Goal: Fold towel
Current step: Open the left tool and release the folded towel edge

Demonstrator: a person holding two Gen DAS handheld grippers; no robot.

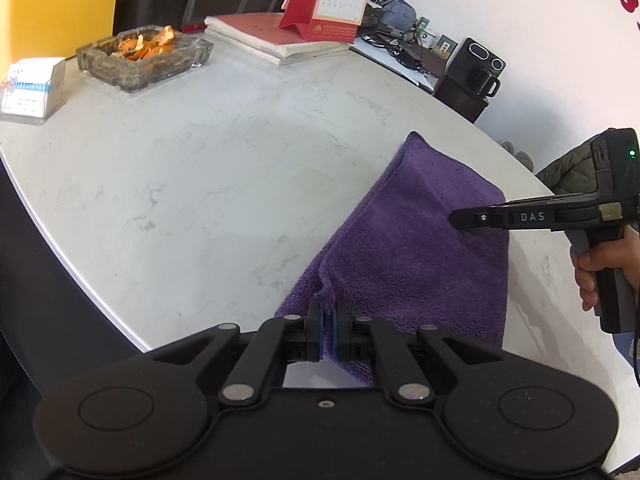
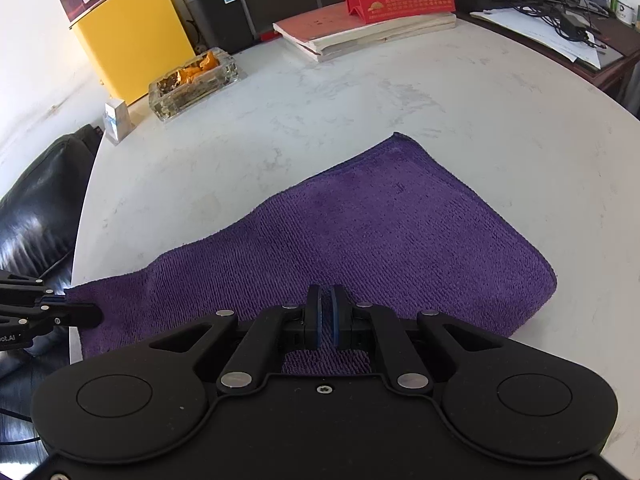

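Low in each wrist view, the left gripper and right gripper each pinch the purple towel lying mid-frame on the white table. Lower both held spots level (edges matched) before letting go. The right gripper's finger reads "DAS".

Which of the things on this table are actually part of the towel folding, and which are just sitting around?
Part of the job:
- purple towel
- left gripper, shut on the towel's near edge
- right gripper, shut on the same edge
- white table, the folding surface

Just lying about:
- glass ashtray with orange peel
- red desk calendar
- stack of books
- small card box
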